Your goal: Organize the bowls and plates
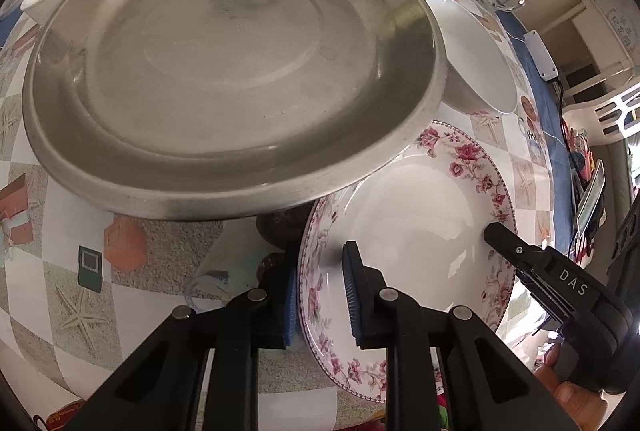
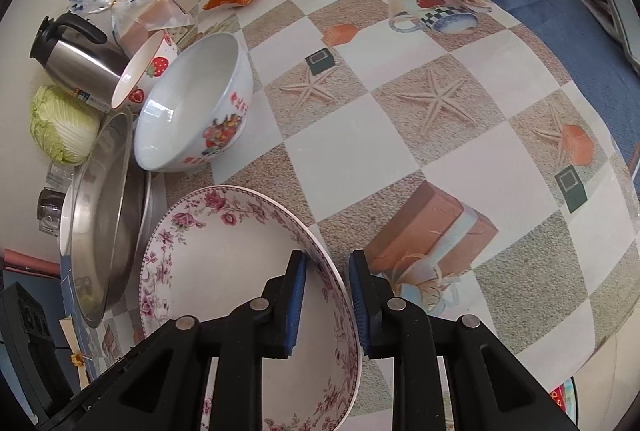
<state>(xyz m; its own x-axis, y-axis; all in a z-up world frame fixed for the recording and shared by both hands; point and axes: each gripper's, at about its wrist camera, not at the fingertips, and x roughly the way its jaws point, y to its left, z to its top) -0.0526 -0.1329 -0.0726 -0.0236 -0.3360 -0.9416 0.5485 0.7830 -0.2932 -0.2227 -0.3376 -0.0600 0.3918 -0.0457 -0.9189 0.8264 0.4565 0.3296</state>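
Floral plate [image 1: 420, 215] sits between both tongs at once, low and right of centre in the left wrist view, lower centre in the right wrist view. The left tongs [image 1: 320, 295] straddle its near-left rim, one blue pad under the rim and one over it, with a gap showing, so I judge them open around the rim, not clamped. The right tongs [image 2: 326, 305] straddle the opposite rim the same way, jaws parted; whether either pad touches the china I cannot tell.

The steel plates [image 1: 224, 71], two stacked, fill the upper left of the left view, and their rim overhangs the floral plate's far edge. Any lift therefore turns on drawing the floral plate down-frame, away from that overhang. Both tongs are equally near. A white bowl [image 2: 196, 103] leans just beyond on the checked tablecloth [image 2: 440, 111].
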